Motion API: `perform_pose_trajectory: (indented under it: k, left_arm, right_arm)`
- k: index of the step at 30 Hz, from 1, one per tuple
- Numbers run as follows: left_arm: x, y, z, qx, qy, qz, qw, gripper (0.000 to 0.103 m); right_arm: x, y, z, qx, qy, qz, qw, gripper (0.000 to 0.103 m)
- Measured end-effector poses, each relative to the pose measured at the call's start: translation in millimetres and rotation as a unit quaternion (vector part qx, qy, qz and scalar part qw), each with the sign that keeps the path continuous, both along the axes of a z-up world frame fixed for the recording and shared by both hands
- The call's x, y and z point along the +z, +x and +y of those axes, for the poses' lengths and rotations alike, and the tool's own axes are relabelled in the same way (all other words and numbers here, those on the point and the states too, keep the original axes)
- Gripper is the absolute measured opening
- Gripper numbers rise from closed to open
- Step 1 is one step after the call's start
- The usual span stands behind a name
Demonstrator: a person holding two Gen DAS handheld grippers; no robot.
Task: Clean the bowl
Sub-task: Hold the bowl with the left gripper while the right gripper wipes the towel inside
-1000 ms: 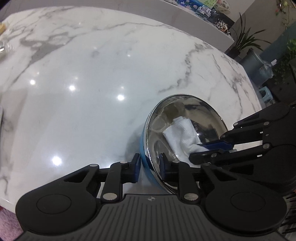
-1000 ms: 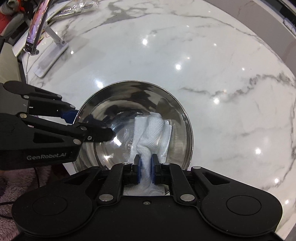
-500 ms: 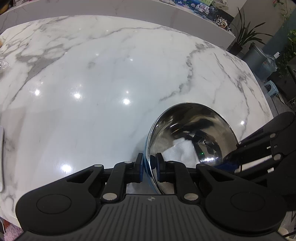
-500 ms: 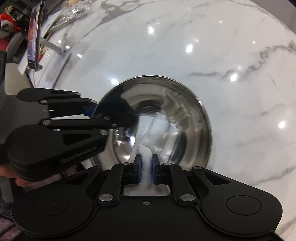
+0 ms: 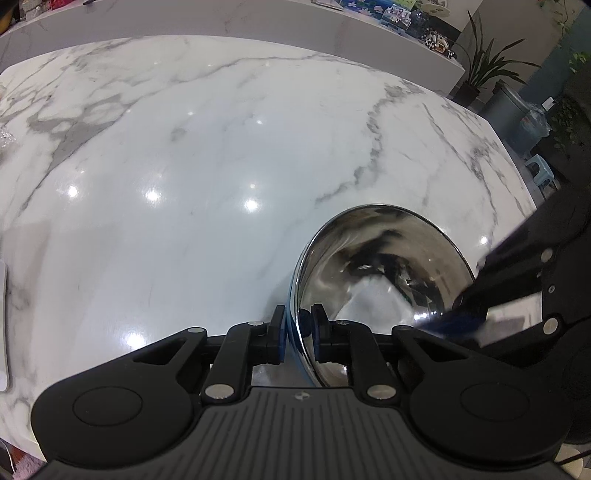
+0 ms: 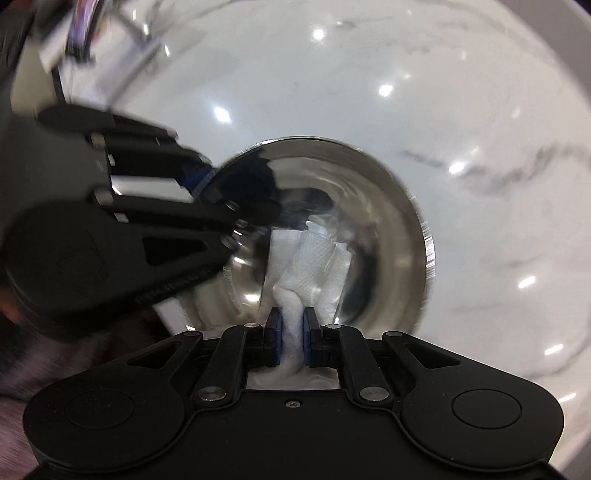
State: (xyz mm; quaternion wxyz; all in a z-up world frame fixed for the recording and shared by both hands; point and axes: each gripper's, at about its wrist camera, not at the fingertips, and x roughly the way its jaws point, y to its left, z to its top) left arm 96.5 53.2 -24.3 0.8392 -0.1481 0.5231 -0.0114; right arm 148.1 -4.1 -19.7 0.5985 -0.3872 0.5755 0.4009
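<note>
A shiny steel bowl (image 5: 384,258) with a blue outside is held tilted above the marble table. My left gripper (image 5: 298,332) is shut on the bowl's near rim, one finger inside and one outside. My right gripper (image 6: 292,334) is shut on a white cloth (image 6: 314,266) and presses it against the bowl's inner wall (image 6: 391,236). In the left wrist view the cloth (image 5: 373,299) shows blurred in the bowl, with the right gripper (image 5: 465,325) reaching in from the right. In the right wrist view the left gripper (image 6: 207,192) holds the bowl's left rim.
The white marble table (image 5: 184,184) spreads wide behind the bowl. A phone on a stand (image 6: 85,33) sits at the far left, blurred. Potted plants (image 5: 484,70) and a grey bin (image 5: 517,114) stand on the floor beyond the table's right edge.
The bowl has been lifted and tilted more towards the right gripper. The right gripper has swept the cloth across the bowl's inside; both views are motion-blurred now.
</note>
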Motion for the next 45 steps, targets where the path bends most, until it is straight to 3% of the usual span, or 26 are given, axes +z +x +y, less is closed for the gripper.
perform_pose_trajectory:
  k: [3,6,7,9,11,17,19,21,27,31,34,40,43,45]
  left_arm:
    - [0,0,-1,0.0,-0.001,0.001,1.0,0.012]
    - [1,-1,0,0.007,-0.009,0.012,0.9999,0.012]
    - [0,-2,0,0.009,-0.016,0.018,0.9997,0.015]
    - [-1,-4,0,0.008,-0.03,0.028,0.9991,0.031]
    - [-1,-7,0,0.011,-0.041,0.039,0.9983,0.038]
    - [-3,-10,5,0.026,-0.069,0.068,0.995,0.041]
    - [0,-11,6,0.025,-0.064,0.063,0.9956,0.038]
    - [2,-10,6,0.022,-0.063,0.058,0.9961,0.024]
    - [6,-4,4,0.02,-0.046,0.043,0.9978,0.015]
    - [8,2,0,0.014,-0.023,0.036,0.999,0.007]
    - [11,5,-6,-0.003,-0.003,0.038,0.9993,0.007]
    - [8,7,-14,-0.024,0.021,0.036,0.9989,0.007]
    - [8,7,-13,-0.032,0.023,0.035,0.9986,0.008]
    - [8,8,-12,-0.032,0.02,0.036,0.9986,0.008]
  right_arm:
    - [0,-8,5,0.023,-0.015,-0.037,0.999,0.009]
    - [-1,-8,7,0.021,-0.014,-0.036,0.999,0.009]
    - [-1,-8,7,0.019,-0.013,-0.035,0.999,0.009]
    - [-1,-7,7,0.014,-0.01,-0.031,0.999,0.009]
    - [-1,-5,7,0.009,-0.007,-0.027,1.0,0.009]
    - [0,-4,8,-0.006,0.003,-0.021,1.0,0.009]
    - [1,-4,9,-0.011,0.007,-0.02,1.0,0.009]
    - [1,-5,10,-0.012,0.008,-0.02,1.0,0.009]
    - [2,-6,13,-0.029,0.02,-0.01,0.999,0.009]
    - [0,-3,11,-0.066,0.06,0.059,0.994,0.009]
    - [-2,-6,15,-0.061,0.062,0.076,0.993,0.009]
    - [5,-10,31,0.002,0.005,-0.007,1.0,0.009]
    - [9,-14,38,0.026,0.0,-0.052,0.998,0.009]
    - [8,-15,42,0.031,0.0,-0.056,0.998,0.009]
